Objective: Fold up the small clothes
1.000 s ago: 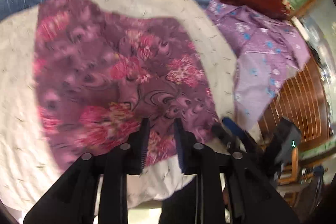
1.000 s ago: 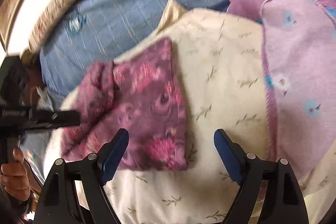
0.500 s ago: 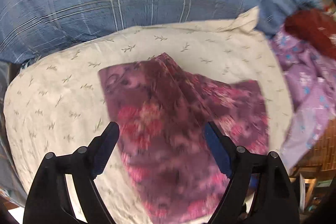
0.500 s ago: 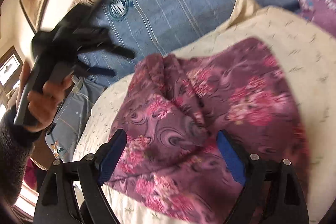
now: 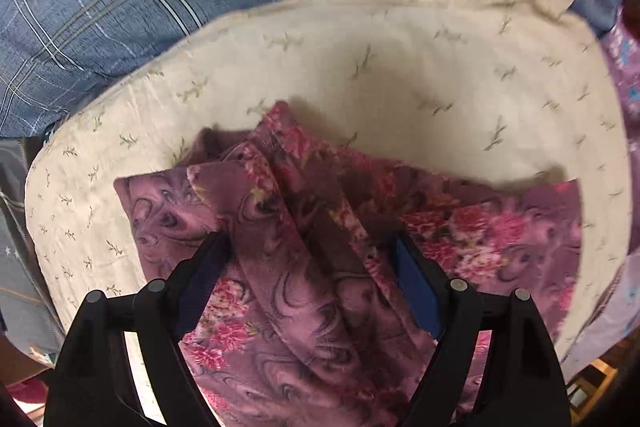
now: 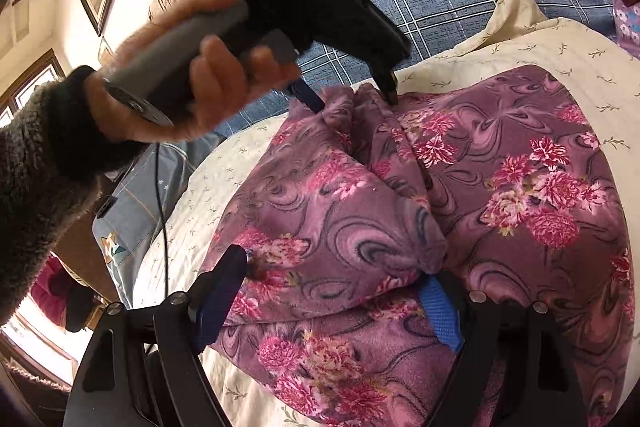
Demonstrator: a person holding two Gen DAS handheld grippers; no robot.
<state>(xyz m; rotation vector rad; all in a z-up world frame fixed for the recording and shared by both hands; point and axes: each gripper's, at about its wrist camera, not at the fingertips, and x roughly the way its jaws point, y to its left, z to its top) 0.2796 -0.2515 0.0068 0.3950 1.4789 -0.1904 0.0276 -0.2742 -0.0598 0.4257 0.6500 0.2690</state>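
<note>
Purple floral garment (image 5: 304,267) bunched on cream pillow (image 5: 400,75), no longer flat as second ago. Left gripper (image 5: 308,259) and right gripper (image 6: 332,287), both wide, now straddle raised folds; fold underway.

1 floral garment (image 5: 304,267), 2 grippers (image 6: 332,291)

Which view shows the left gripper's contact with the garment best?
The right wrist view: it shows the whole left gripper from outside, fingertips straddling a raised fold of the floral garment, with the hand holding it. The left wrist view shows only its own open fingers over the cloth.
</note>
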